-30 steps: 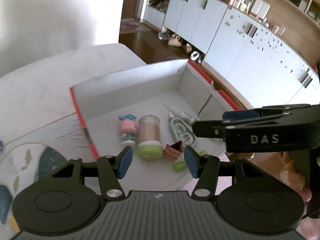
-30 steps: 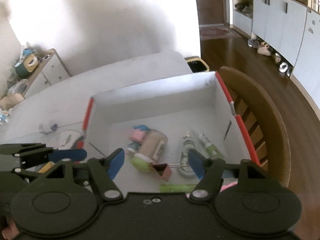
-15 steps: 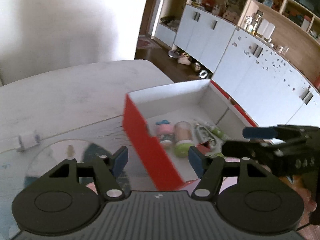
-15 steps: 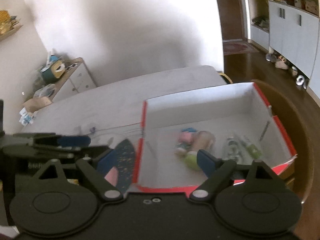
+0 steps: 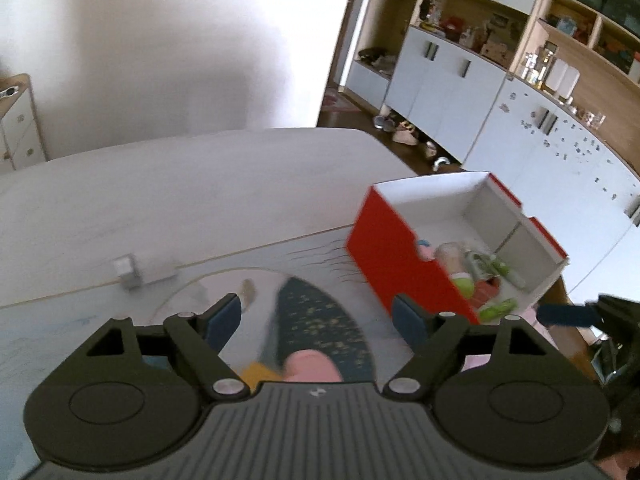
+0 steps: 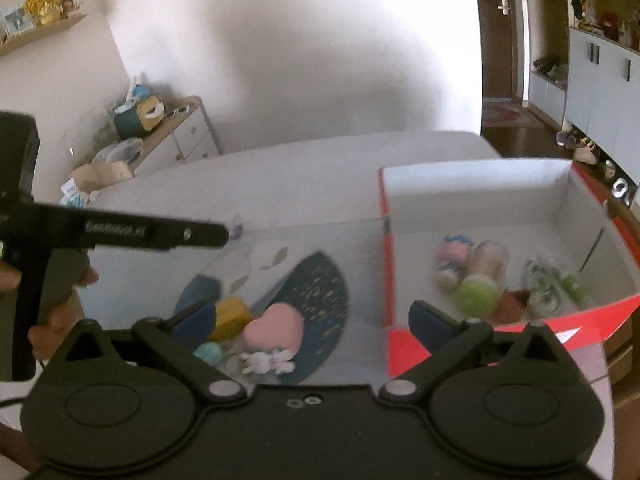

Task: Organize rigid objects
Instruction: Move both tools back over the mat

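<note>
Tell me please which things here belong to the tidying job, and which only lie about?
Job:
- red box with a doll, a jar and a bottle inside
- pink heart, yellow block, teal ball, white toy on the mat

Lying about:
- white clip
- dresser
- cabinets
- shoes

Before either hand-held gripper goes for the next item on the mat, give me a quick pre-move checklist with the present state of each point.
1. Left hand-held gripper empty, jaws apart after just opening: ok.
2. Right hand-held gripper empty, jaws wide after just opening: ok.
3. Items still waiting on the mat: pink heart, yellow block, teal ball, white bunny: ok.
4. Red box open, bare floor left inside: ok.
5. Heart free of its neighbours: cannot tell, blurred.
6. The two grippers clear of each other: ok.
</note>
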